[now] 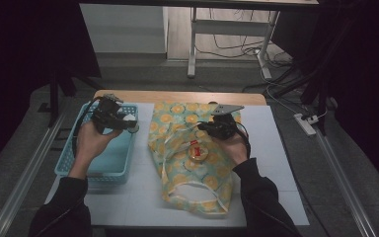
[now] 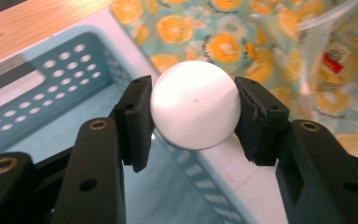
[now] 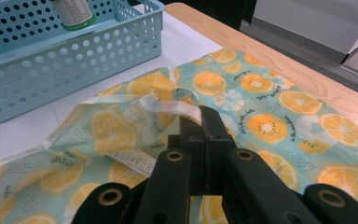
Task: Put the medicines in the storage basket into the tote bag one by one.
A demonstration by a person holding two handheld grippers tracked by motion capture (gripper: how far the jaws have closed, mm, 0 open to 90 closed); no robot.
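Observation:
A person holds my left gripper (image 1: 130,124) above the right rim of a light blue perforated basket (image 1: 94,173). Its jaws are shut on a white round cap (image 2: 195,105), which tops a small bottle (image 3: 74,11) with a green base hanging over the basket (image 3: 74,51). My right gripper (image 1: 203,128) rests on a teal bag printed with orange slices (image 1: 177,173). In the right gripper view its jaws (image 3: 200,116) are shut on the bag's pale strap (image 3: 168,105), lifting it slightly off the fabric (image 3: 261,121).
A round jar with a red label (image 1: 196,151) lies on the bag near the strap. The bag and basket sit on a white mat (image 1: 271,148) over a wooden table (image 1: 177,96). Beyond the table are a desk frame (image 1: 192,44) and floor cables.

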